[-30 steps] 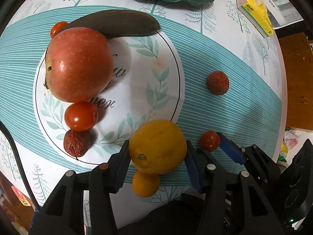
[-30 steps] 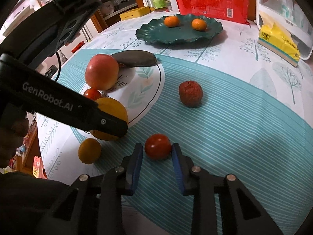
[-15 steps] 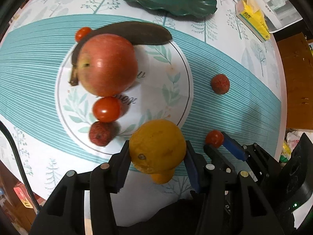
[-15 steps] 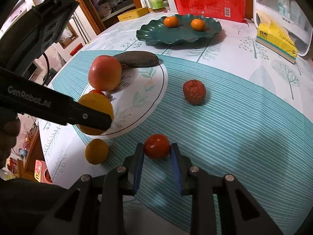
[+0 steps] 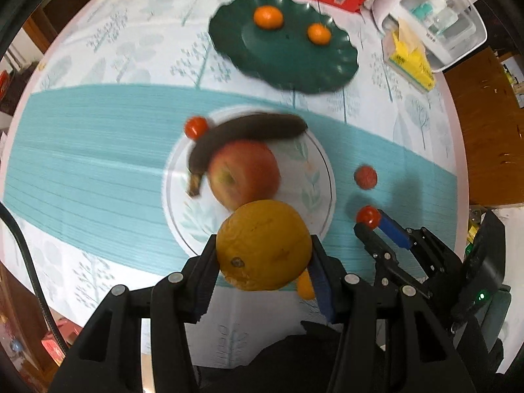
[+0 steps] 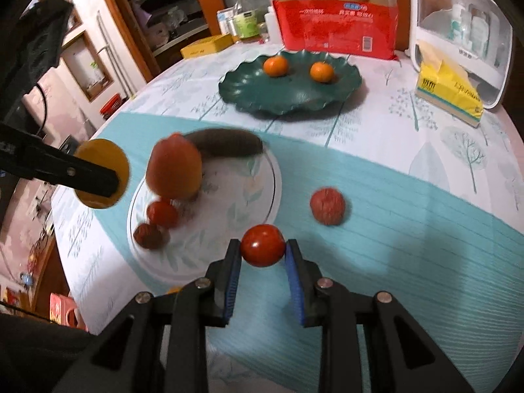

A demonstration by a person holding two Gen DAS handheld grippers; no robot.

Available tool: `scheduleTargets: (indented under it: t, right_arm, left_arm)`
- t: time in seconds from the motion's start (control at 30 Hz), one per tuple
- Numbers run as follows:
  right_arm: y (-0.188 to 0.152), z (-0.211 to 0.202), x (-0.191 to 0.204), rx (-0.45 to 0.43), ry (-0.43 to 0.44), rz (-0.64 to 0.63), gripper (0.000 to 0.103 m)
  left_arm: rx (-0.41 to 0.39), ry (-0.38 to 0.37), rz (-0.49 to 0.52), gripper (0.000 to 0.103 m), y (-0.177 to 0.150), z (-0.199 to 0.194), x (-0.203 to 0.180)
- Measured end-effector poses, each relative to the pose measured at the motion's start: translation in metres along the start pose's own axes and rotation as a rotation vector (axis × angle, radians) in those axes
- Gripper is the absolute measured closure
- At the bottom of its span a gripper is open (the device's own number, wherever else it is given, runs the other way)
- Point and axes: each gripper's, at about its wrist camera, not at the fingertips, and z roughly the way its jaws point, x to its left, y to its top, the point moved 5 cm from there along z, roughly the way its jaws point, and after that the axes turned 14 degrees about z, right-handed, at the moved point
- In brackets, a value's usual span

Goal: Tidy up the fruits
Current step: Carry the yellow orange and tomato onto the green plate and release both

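Tablecloth blurred; orange hides small citrus.

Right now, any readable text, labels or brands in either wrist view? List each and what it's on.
None can be quoted with confidence.
Red package: white Chinese print and a barcode, too small to read.
Yellow tissue pack: dark Chinese characters, blurred.
Yellow box: small print, unreadable.
Green-labelled bottle: label text too small.
White printed plate: no lettering legible; motion blur and fruit cover it.
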Motion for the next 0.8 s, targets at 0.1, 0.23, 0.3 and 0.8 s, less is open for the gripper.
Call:
scheduleTargets:
  t: [0.1, 0.23, 0.3, 0.8]
  right_arm:
    - [0.015, 0.0, 0.005, -0.033, -0.007, 0.03, 0.076]
    - [0.036, 0.001, 0.012, -0.075, -0.022, 0.057, 0.076]
    - [0.046, 0.002, 0.016, -0.095, -0.031, 0.061, 0.076]
    - [0.118, 0.025, 0.039, -0.192, -0.082, 0.071, 0.076]
  left_arm:
    - [-0.022, 0.022, 0.025, 0.053, 0.015, -0.016, 0.016]
    - [-0.045, 0.047, 0.057, 0.053, 0.038, -0.027, 0.031]
    - [-0.057, 0.058, 0.082, 0.053, 0.051, -0.035, 0.039]
    - [-0.128, 0.089, 0.243, 0.053, 0.138, -0.05, 0.048]
